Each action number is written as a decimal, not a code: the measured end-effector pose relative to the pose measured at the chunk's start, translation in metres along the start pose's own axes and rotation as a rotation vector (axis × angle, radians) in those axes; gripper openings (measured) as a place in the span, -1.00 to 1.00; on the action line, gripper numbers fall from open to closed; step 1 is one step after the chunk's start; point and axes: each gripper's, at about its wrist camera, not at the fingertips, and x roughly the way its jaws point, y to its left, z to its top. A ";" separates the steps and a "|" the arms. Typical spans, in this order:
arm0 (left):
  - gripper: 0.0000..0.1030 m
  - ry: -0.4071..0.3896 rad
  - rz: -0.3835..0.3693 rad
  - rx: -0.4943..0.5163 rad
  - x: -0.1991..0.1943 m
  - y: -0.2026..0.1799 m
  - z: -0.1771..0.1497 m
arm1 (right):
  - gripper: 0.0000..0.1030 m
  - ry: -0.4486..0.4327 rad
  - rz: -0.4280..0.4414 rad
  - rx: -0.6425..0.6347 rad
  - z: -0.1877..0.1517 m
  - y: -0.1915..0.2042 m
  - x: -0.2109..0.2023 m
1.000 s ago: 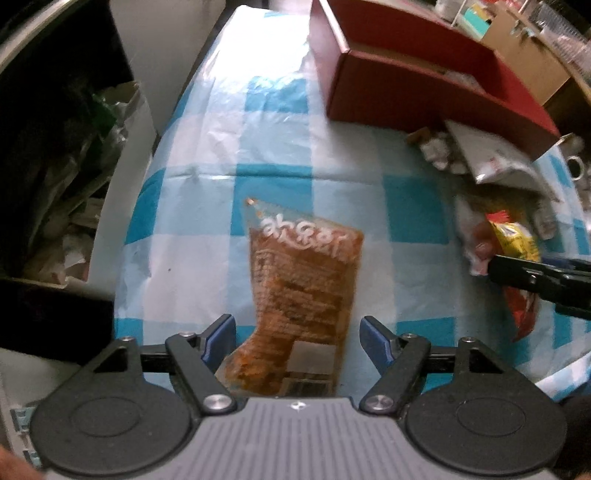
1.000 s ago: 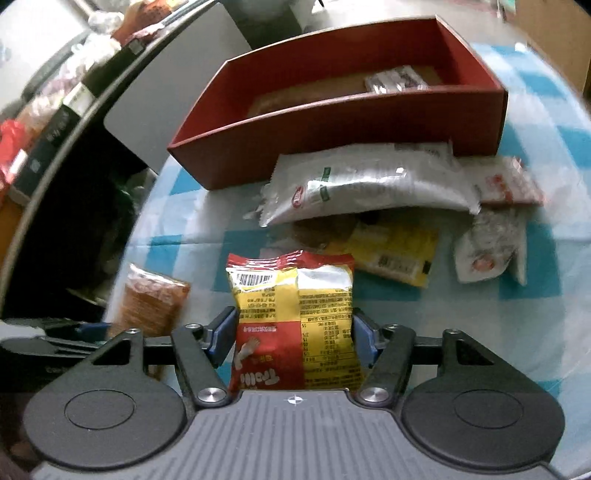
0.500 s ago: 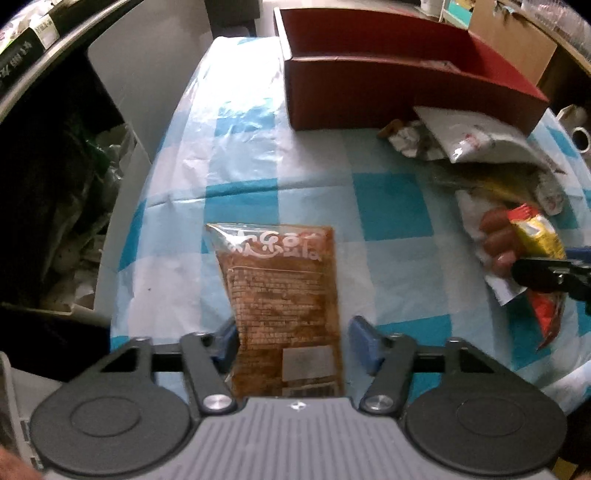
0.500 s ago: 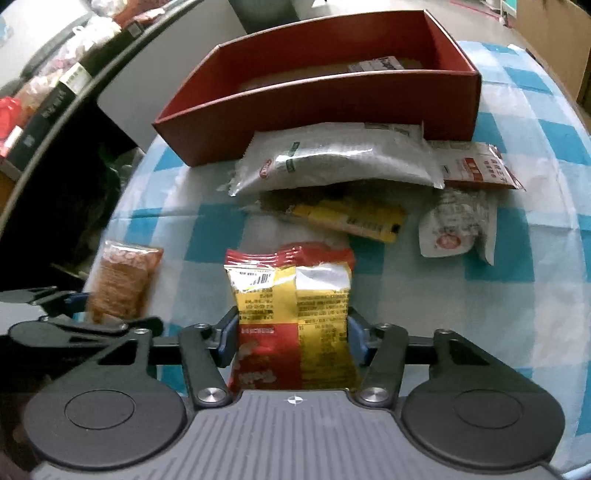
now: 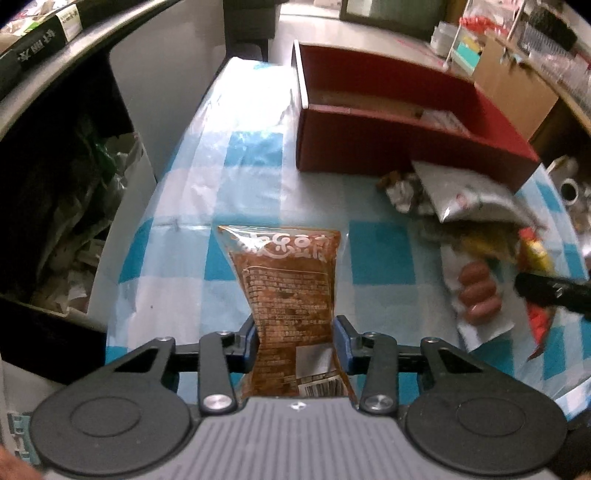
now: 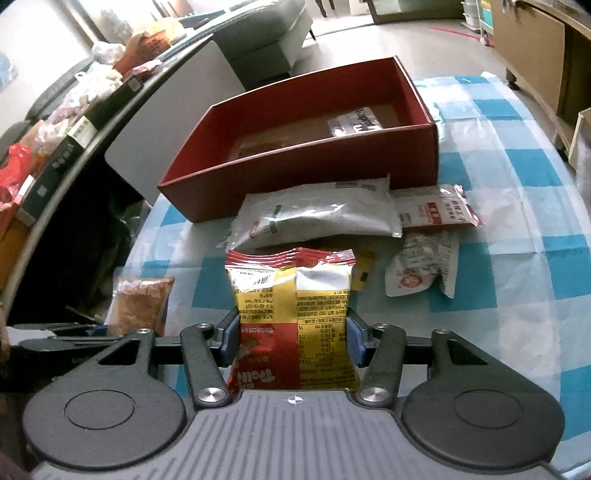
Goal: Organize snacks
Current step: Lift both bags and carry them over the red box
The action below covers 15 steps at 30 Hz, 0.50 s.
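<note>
Left tongs [image 5: 296, 339] clenched on brown snack pouch [image 5: 291, 295], lifted over worktop [image 5: 255, 155] near-left edge; right tongs [image 6: 291, 338] gripping yellow-red packet [image 6: 291, 302]; both light, soft, crinkly, likely slippery; pinch mid-body; red box [image 6: 314, 162] toward worktop's far edge.

You are in a home. A gray sofa [image 6: 266, 29] sits on the floor behind the counter [image 6: 517, 166], which has a blue and white checked cloth. A red box [image 6: 306, 166] and snack bags [image 6: 317, 218] lie on it, with wooden cupboards [image 6: 532, 44] nearby.
</note>
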 end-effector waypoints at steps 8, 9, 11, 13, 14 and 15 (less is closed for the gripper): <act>-0.32 -0.024 -0.033 -0.039 -0.005 0.003 0.005 | 0.21 -0.024 0.003 0.002 0.006 0.003 -0.002; -0.32 -0.027 -0.033 -0.039 -0.006 0.002 0.005 | 0.21 -0.026 0.002 0.001 0.006 0.004 -0.002; -0.32 -0.037 -0.030 -0.033 -0.007 -0.001 0.006 | 0.21 -0.030 0.000 -0.003 0.008 0.005 -0.002; -0.32 -0.054 -0.023 -0.021 -0.009 -0.006 0.007 | 0.21 -0.036 -0.004 -0.011 0.009 0.008 -0.002; -0.32 -0.063 -0.020 -0.017 -0.010 -0.008 0.008 | 0.21 -0.039 -0.008 -0.016 0.010 0.009 -0.002; -0.32 -0.074 -0.018 -0.011 -0.012 -0.010 0.009 | 0.21 -0.042 -0.013 -0.021 0.010 0.010 -0.002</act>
